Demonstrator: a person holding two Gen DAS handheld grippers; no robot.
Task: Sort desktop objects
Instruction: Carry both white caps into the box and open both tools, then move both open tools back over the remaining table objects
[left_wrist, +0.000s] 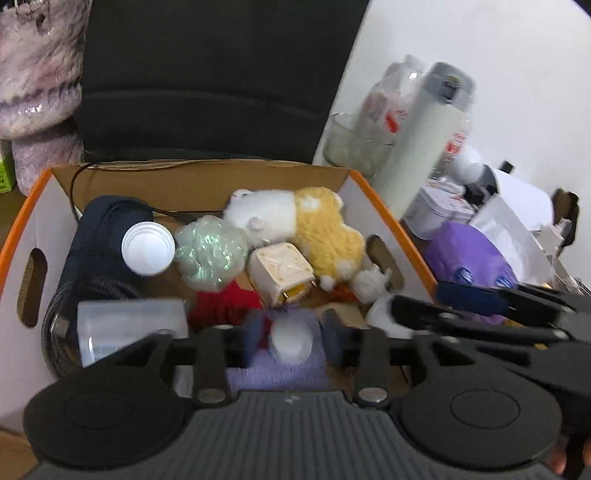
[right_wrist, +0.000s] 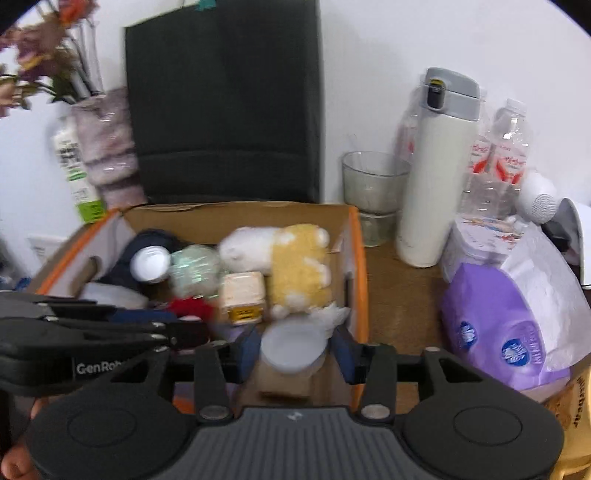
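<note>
While both grippers are held over the open cardboard box (left_wrist: 391, 221), each is seen from its own wrist camera with one small item between its fingers.

1. Left gripper (left_wrist: 291, 334): a blurred white round object (left_wrist: 290, 343) lies between the blue pads, above a lavender cloth (left_wrist: 277, 373). A gap is visible between the object and the pad on the right of the view. The fingers are released; the object is not clamped.
2. Right gripper (right_wrist: 295, 347): a translucent white lid (right_wrist: 293, 350) on a brownish container (right_wrist: 284, 386) is centred between the pads. Each pad stands just beside the lid's edge. Because of blur, contact cannot be confirmed, so it cannot be told whether the fingers are clenched on it or released.
3. Each gripper is also seen in the other camera's view, close alongside at the box's near end.

Further into the box, a red woolly item (left_wrist: 221, 306) and a cream plug adapter (left_wrist: 280, 273) are found at the centre, with a clear plastic container (left_wrist: 129, 325) on the left. Behind these, a greenish bubble-wrap bundle (left_wrist: 210, 251), a white-capped bottle (left_wrist: 147, 249) and a dark blue pouch (left_wrist: 99, 229) are packed side by side. A yellow and white plush toy (left_wrist: 295, 221) is laid towards the far right corner.

Outside the box, a purple tissue pack (right_wrist: 491, 321) is placed to its right. A glass (right_wrist: 373, 181) and a white flask (right_wrist: 436, 166) stand beyond, by the wall. A black panel (right_wrist: 221, 103) rises behind the box.
</note>
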